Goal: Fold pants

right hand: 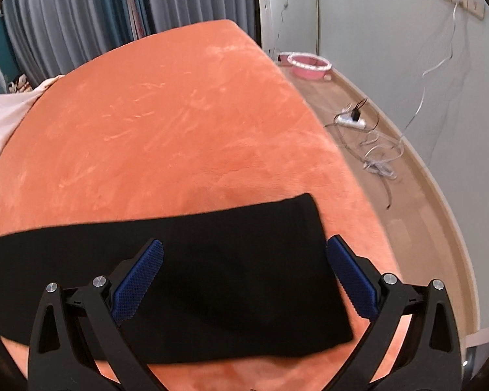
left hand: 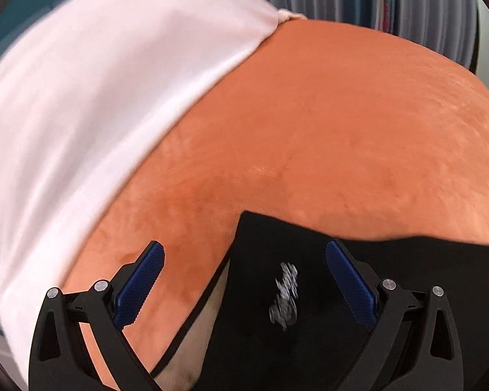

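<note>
Black pants [right hand: 212, 280] lie flat on an orange plush bed cover [right hand: 166, 123], stretched from left to right. In the right wrist view their right end, a straight edge, sits between the fingers of my right gripper [right hand: 244, 280], which is open and hovers above it. In the left wrist view the other end of the pants [left hand: 293, 309], with a silver script logo [left hand: 283, 296], lies under my left gripper [left hand: 244, 283], also open and empty. The left corner of the pants lies between its fingers.
A white sheet [left hand: 91, 97] covers the bed's far left part. Grey curtains [right hand: 81, 16] hang behind. To the right the bed edge drops to a wooden floor with a power strip [right hand: 352, 120], loose cables and a pink basin [right hand: 306, 65].
</note>
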Demonstrator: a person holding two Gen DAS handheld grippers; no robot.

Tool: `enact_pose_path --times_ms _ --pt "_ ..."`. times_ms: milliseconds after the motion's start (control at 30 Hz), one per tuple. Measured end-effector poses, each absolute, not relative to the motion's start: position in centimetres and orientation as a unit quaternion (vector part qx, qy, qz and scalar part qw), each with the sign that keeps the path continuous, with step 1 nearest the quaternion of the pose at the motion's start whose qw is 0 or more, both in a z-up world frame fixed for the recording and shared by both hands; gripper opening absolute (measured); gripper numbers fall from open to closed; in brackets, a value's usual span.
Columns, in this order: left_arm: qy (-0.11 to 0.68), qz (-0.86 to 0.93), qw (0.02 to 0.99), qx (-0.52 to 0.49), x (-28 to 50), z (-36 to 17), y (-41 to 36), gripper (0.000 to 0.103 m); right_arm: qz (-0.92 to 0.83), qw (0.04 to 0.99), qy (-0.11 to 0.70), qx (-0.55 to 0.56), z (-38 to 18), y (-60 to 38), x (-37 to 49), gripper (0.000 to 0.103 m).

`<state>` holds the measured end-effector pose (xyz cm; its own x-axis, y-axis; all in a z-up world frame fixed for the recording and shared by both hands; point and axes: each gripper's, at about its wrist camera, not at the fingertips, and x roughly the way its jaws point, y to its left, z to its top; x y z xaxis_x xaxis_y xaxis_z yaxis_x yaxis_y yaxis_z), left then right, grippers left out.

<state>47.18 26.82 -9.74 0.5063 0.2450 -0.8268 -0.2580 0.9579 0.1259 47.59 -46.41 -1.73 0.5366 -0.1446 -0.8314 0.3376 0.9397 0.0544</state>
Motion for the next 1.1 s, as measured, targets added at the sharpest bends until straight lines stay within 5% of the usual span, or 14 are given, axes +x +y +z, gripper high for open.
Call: enact_pose_path --times_ms 267,433,533,600,633,700,833,967,1067,1100 --pt "0.508 0.121 0.851 -0.062 48.5 -13.5 28.1 0.091 -0.14 0.859 0.487 0.069 -3.9 -44.7 49.4 0.098" --pt "0.499 0.099 0.858 -0.07 48.5 -13.4 27.5 0.046 -0.149 0.862 0.478 0.076 -4.1 -44.7 49.4 0.098" --pt "0.501 0.092 0.858 -0.063 48.2 -13.1 27.2 0.026 -0.159 0.867 0.466 0.081 -3.6 -45.2 48.9 0.065" --pt "0.495 0.088 0.862 -0.063 47.5 -12.5 27.0 0.021 -0.154 0.869 0.457 0.111 -3.1 -46.2 48.3 0.021" --pt "0.49 0.087 0.865 -0.064 47.2 -12.2 27.0 0.021 -0.149 0.869 0.453 0.131 -2.7 -47.0 47.8 0.01" --pt "0.472 0.085 0.875 -0.073 46.3 -10.9 27.1 0.021 -0.135 0.873 0.443 0.151 -1.9 -47.8 46.9 0.005" --pt "0.448 0.071 0.886 -0.098 44.4 -8.2 27.6 0.02 -0.11 0.885 0.429 0.145 0.3 -47.8 45.0 0.004" --pt "0.454 0.072 0.884 -0.089 44.5 -6.8 26.8 0.02 -0.121 0.879 0.431 0.164 1.0 -48.7 44.3 0.015" --pt "0.466 0.072 0.878 -0.085 44.7 -6.7 26.2 0.021 -0.158 0.874 0.428 0.166 0.6 -49.3 44.1 0.083" --pt "0.468 0.077 0.877 -0.082 45.0 -6.9 26.0 0.021 -0.172 0.878 0.418 0.159 0.7 -49.5 44.0 0.091"
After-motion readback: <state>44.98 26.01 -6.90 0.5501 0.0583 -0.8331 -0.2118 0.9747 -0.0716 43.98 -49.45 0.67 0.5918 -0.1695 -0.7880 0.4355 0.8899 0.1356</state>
